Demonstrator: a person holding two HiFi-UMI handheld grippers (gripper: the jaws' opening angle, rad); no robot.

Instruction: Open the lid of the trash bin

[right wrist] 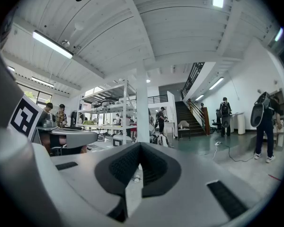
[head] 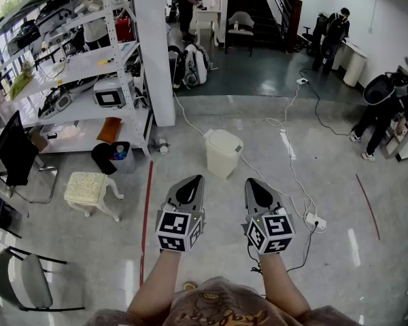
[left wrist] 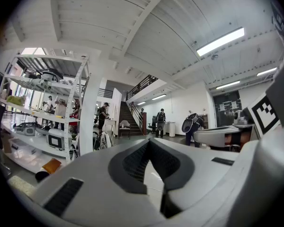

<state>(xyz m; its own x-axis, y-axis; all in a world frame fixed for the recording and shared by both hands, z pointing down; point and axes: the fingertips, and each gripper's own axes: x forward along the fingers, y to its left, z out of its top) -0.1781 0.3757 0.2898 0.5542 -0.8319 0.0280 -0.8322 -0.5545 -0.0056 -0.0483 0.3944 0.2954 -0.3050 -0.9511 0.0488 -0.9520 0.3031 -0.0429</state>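
Note:
In the head view, a white trash bin (head: 223, 152) stands on the grey floor ahead of me, its lid down. Both grippers are held side by side in front of me, short of the bin and apart from it. My left gripper (head: 194, 180) points at the bin from its near left; its jaws meet at the tip with nothing between them. My right gripper (head: 253, 182) points from the near right and is likewise shut and empty. In the left gripper view my left gripper (left wrist: 149, 141) has its jaws together, and in the right gripper view so does my right gripper (right wrist: 139, 145). Neither gripper view shows the bin.
A white pillar (head: 156, 53) and a loaded metal shelf rack (head: 81, 73) stand at left. A small black bin (head: 107, 157) and a cushioned stool (head: 88, 189) sit below the rack. A cable and power strip (head: 315, 221) lie right of the bin. People stand at the back.

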